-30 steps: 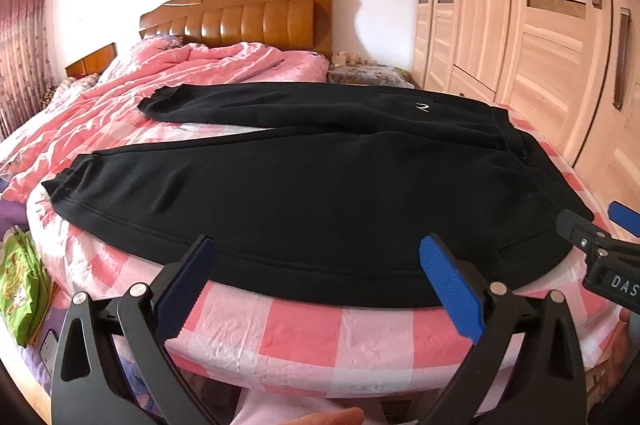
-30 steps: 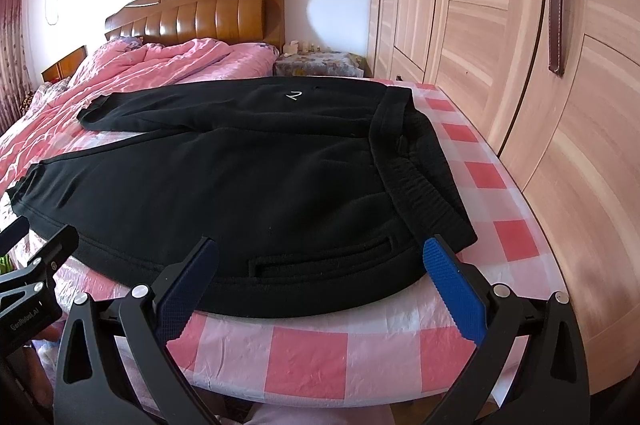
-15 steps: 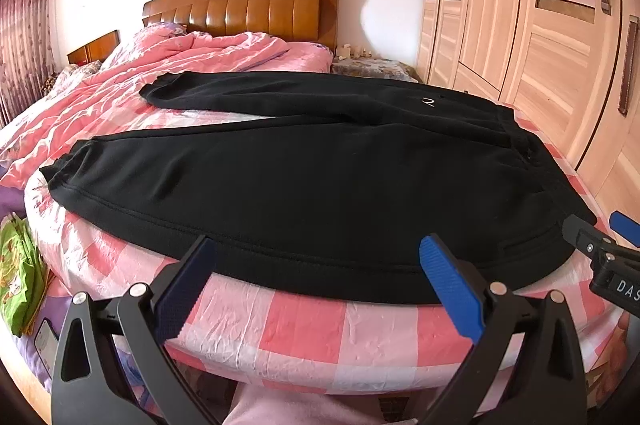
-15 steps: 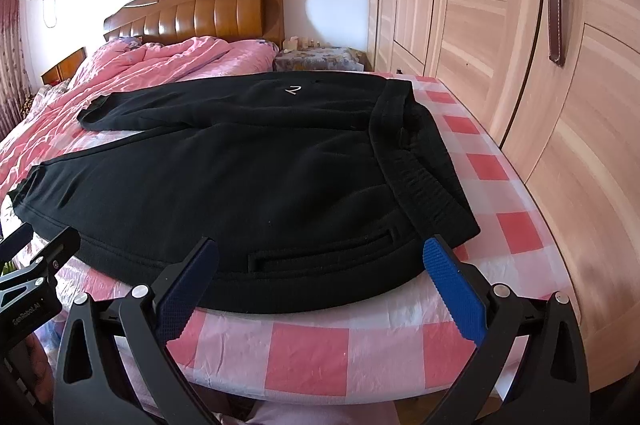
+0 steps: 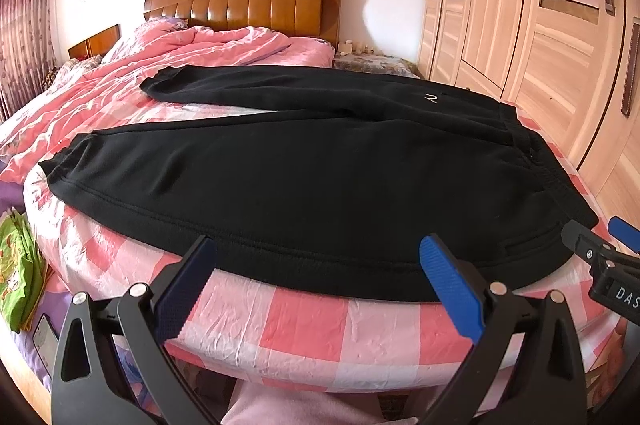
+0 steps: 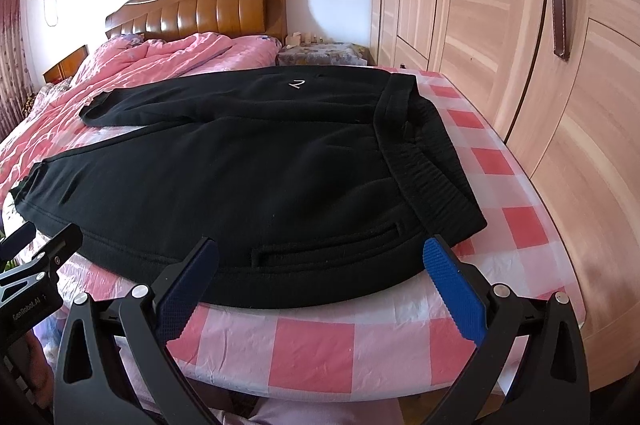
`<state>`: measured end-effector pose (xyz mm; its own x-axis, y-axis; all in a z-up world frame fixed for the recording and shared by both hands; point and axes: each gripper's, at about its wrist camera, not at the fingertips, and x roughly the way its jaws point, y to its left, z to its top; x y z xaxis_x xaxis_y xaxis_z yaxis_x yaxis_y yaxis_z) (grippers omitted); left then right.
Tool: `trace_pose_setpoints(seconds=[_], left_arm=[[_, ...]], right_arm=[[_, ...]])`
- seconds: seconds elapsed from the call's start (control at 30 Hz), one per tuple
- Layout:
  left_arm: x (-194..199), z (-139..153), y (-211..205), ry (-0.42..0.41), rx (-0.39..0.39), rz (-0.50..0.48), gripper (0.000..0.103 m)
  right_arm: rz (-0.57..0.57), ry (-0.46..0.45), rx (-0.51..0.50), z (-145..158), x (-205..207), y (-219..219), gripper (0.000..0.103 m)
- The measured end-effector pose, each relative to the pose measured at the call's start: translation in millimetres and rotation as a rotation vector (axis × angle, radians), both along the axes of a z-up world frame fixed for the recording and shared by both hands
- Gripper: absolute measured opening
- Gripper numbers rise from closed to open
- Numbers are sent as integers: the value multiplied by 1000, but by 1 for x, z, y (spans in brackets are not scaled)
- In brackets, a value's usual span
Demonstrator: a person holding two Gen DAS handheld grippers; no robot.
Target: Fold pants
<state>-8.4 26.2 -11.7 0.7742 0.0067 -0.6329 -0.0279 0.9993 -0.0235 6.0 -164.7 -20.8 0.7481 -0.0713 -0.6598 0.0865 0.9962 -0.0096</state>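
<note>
Listing what we see from both wrist views:

- Black sweatpants (image 5: 320, 177): spread flat across the near end of the bed (image 5: 304, 321), filling the centre of both frames. The waistband (image 6: 424, 165) lies at right, the two legs run to the left, cuffs apart. A small white logo (image 6: 296, 84) sits on the far leg, and a pocket slit (image 6: 328, 245) near the lower hem.
- Left claw (image 5: 320, 289): bottom of the left view, fingers spread wide, blue pads (image 5: 450, 289) showing, nothing between them. It sits at the bed's near edge, just short of the pants' hem.
- Right claw (image 6: 320, 289): bottom of the right view, likewise spread and empty, in front of the pocket end of the pants. We also see it at the right edge of the left view.
- Bedding: pink-and-white checked sheet under the pants; rumpled pink quilt (image 5: 192, 57) at upper left.
- Wooden headboard (image 5: 248, 1): upper centre.
- Wooden wardrobe (image 6: 520, 25): right side of both frames.
- Green bag (image 5: 16, 265): left edge of the left view, beside the bed.
</note>
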Motion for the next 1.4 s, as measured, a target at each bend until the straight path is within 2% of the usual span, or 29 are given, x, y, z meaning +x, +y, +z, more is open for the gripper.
trace_pose_setpoints(seconds=[0.87,0.97,1.07,1.2,1.3,1.33,1.4], left_arm=[[2,-1,5,19,-11,13,102],[5,-2,5,29,-8,17,102],[16,2,4,40,30,3,102],[62,25,-2,17,67,-59,102],[113,43,-2,-7,93,-90,102],[142,47,-2,21,116,-93,102],[205,44,1,172,147,-99,102]], right_arm=[[2,15,17,-7,-2,1,99],[2,16,18,-6,-2,1,99],[8,11,16,-3,4,0,99],[30,-62,-16,21,38,-4,99],[63,-68,-36,35,95,-15,99],[70,-43,-37,37,120,-21,99],[98,11,-6,37,168,-33,99]])
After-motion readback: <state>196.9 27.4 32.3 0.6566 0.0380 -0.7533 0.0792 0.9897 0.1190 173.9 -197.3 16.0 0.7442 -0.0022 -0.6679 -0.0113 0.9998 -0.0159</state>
